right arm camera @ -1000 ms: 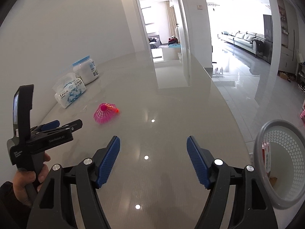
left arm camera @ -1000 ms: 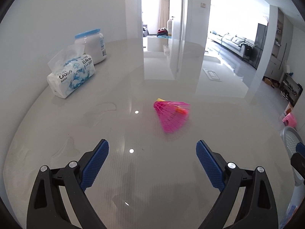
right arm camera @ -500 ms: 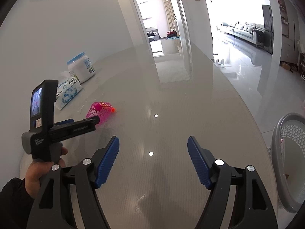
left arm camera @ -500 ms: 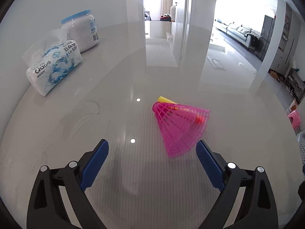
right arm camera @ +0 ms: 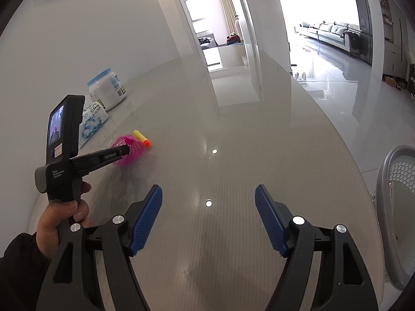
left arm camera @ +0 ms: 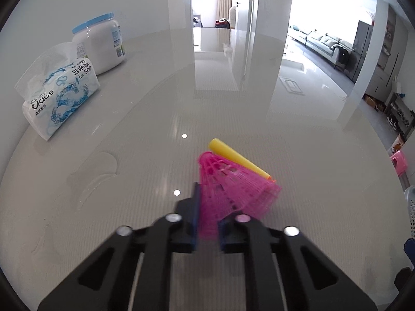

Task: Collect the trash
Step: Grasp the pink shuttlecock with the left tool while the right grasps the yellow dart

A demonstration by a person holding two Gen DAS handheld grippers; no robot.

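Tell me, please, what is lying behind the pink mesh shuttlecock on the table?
A yellow foam dart with an orange tip lies just behind the pink mesh shuttlecock, which the left gripper has pinched. Whether they touch is hidden by the mesh, as is the table beneath.

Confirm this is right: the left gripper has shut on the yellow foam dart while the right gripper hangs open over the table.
Not quite. The left gripper has shut on the pink mesh cone, as the left wrist view shows; the yellow foam dart lies beside it. The right gripper does hang open over the table.

Pink mesh shuttlecock [left arm camera: 233,189] on its side, yellow foam dart [left arm camera: 237,161] touching behind
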